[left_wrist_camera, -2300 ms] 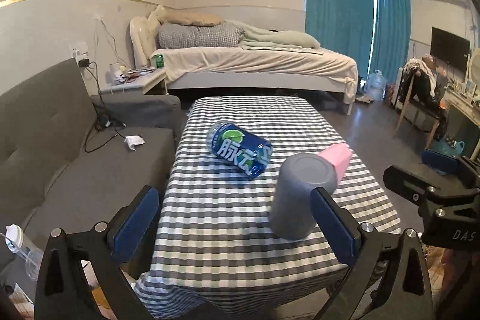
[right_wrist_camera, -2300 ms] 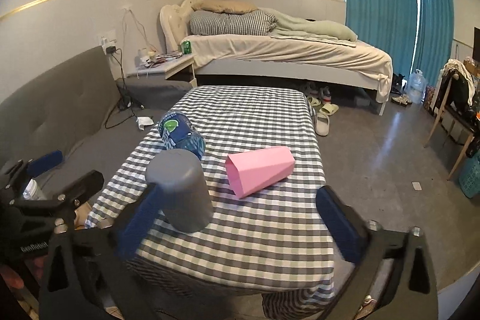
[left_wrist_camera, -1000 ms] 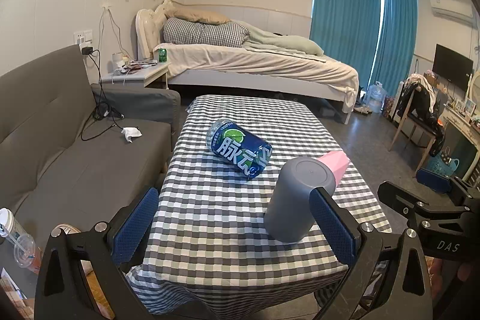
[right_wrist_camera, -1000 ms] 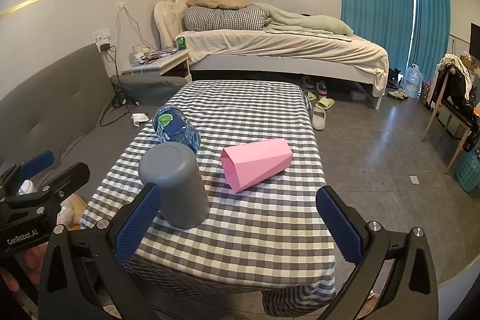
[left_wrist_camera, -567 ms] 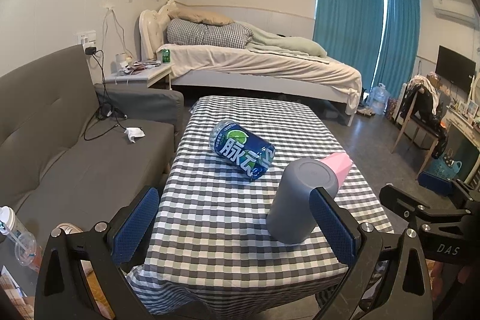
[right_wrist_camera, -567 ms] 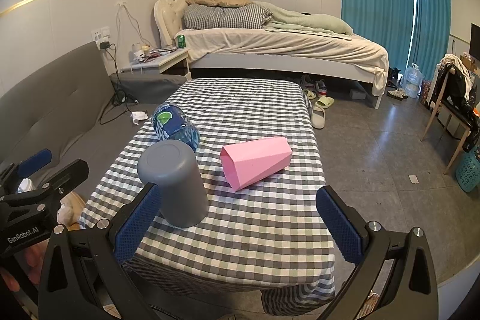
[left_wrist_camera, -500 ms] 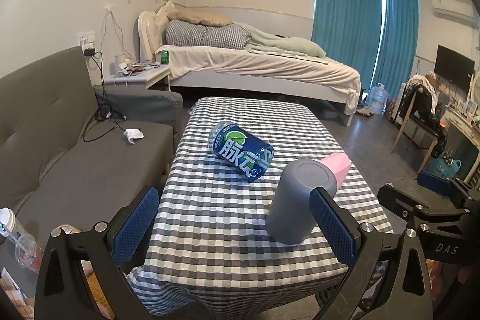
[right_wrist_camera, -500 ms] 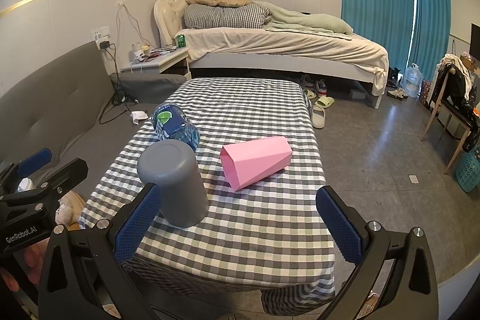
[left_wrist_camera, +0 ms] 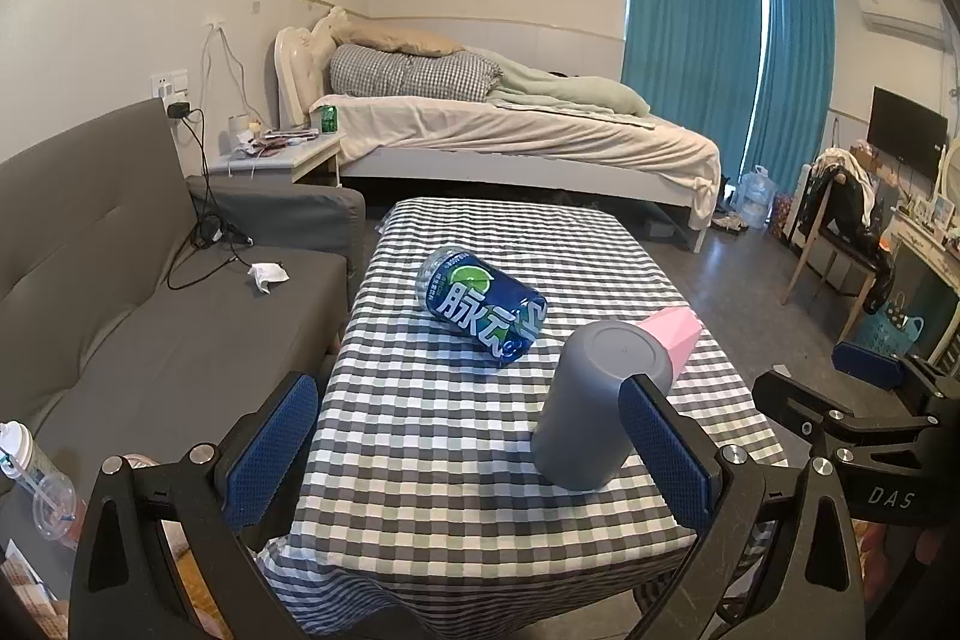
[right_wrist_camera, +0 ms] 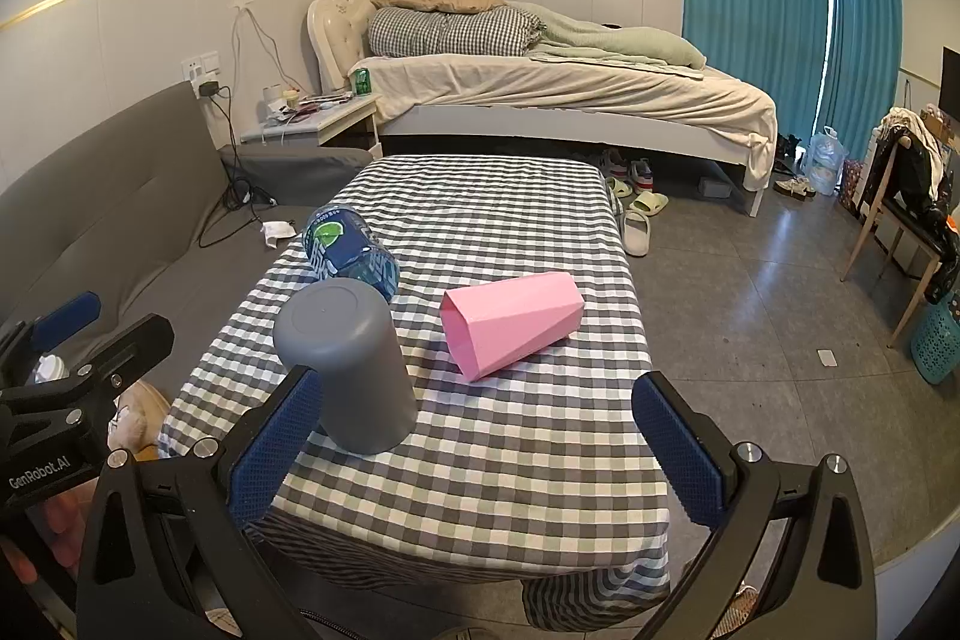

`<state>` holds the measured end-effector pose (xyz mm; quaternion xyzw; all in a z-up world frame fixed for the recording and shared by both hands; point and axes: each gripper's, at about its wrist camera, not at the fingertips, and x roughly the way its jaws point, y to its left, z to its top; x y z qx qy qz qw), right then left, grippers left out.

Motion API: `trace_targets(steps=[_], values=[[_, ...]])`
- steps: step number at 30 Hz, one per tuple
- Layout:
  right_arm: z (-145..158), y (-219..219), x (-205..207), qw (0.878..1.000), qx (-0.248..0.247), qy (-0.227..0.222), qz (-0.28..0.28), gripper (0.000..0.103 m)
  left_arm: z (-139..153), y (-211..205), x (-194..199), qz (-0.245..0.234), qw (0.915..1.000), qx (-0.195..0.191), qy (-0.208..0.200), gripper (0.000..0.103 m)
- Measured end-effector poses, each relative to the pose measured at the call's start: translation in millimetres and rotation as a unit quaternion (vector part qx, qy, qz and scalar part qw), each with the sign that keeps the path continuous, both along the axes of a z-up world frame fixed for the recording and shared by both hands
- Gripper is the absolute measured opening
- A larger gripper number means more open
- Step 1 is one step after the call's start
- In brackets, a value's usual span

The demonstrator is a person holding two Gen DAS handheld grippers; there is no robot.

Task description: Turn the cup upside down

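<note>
A grey cup stands upside down, base up, near the front of the checked table. A pink faceted cup lies on its side to its right; only its end shows behind the grey cup in the left wrist view. My left gripper is open and empty, held back from the table's front edge. My right gripper is open and empty, also short of the front edge, with the grey cup by its left finger.
A blue drink bottle lies on its side behind the grey cup. A grey sofa runs along the table's left. A bed stands behind, and slippers lie on the floor to the right.
Both grippers have drawn back and risen slightly from the table since the earliest frames; both stay open. The cups and the bottle have not moved.
</note>
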<state>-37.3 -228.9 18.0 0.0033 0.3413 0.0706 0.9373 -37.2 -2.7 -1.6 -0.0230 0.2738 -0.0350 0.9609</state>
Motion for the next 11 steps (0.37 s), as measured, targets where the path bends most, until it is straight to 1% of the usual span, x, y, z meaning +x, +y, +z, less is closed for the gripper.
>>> trace_targets(steps=[11], values=[[-1.1, 0.2, 0.5, 1.000, -0.001, 0.001, 0.000, 0.103, 0.4, 0.9, -0.7, 0.001, 1.0000, 0.002, -0.002, 0.103]])
